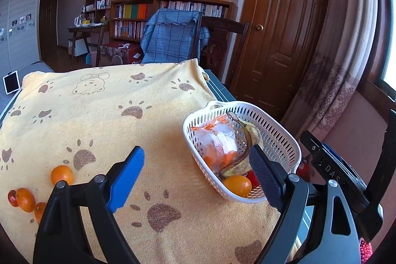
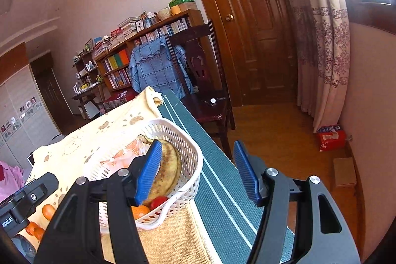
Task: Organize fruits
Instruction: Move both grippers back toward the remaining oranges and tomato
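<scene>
A white perforated basket (image 1: 277, 132) stands at the right edge of the yellow paw-print towel (image 1: 111, 103). It holds a spotted banana (image 1: 255, 132), an orange (image 1: 237, 186), a small red fruit (image 1: 252, 177) and a plastic bag (image 1: 217, 140) with orange pieces. Three oranges (image 1: 61, 174) and a red fruit (image 1: 12, 198) lie loose on the towel at the near left. My left gripper (image 1: 198, 180) is open and empty, its right finger over the basket's near end. My right gripper (image 2: 198, 172) is open and empty, straddling the basket (image 2: 188, 140) rim beside the banana (image 2: 170, 165).
The green table edge (image 2: 222, 177) runs right of the basket, with a dark wooden chair (image 2: 205, 81) and floor beyond. A tablet (image 1: 11, 84) lies at the far left. A chair with a blue blanket (image 1: 173, 36) stands behind the table.
</scene>
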Demonstrator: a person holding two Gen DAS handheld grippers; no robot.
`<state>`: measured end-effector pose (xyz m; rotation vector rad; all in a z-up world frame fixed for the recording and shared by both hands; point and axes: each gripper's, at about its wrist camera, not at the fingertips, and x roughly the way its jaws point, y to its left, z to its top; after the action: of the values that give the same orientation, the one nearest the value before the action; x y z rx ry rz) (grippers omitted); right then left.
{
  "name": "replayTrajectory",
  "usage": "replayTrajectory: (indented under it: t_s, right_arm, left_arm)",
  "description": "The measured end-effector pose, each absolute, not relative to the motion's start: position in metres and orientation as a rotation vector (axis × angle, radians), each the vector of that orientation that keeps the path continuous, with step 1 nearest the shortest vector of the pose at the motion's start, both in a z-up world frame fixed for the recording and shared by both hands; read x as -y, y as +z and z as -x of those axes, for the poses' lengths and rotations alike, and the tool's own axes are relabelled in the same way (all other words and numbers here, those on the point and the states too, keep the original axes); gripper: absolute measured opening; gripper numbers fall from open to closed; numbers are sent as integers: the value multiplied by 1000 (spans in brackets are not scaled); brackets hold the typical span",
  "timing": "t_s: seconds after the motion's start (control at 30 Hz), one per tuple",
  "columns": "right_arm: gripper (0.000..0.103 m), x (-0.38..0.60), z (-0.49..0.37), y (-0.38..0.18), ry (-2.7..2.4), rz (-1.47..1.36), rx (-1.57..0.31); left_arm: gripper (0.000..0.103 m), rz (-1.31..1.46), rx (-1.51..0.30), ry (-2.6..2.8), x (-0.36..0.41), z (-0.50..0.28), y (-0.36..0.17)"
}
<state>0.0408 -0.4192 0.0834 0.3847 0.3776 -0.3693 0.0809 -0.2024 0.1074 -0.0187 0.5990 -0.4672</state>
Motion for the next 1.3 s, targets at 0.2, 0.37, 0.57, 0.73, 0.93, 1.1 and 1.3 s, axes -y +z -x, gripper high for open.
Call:
replayTrajectory:
  t_s: [0.2,0.37,0.57,0.73,0.93,1.1,1.3]
  right_arm:
    - [71,403,-42,87,-325,-307,-363]
    - [71,386,-41,90,-293,-229,-346]
    - [74,372,-43,93,-238,-182,-363]
    - [77,362,-46,99,-137,-199,-415]
    - [77,335,-35,110,-21,-209,-434]
    - [78,299,-31,106,85,-159,-473]
    - [78,268,-29,96,169,-101,-521]
  left_arm:
    - [86,24,-602,-433,186,-76,107]
    - [86,38,-595,-384,159,-74,108]
    - [86,69,-591,-290,112,-74,107]
    - [86,108,-595,-196,66,-73,104]
    - [86,147,-614,-71,12,-76,95]
    - [86,198,-633,15,-27,-76,86]
    - [86,222,-671,86,-59,-78,74]
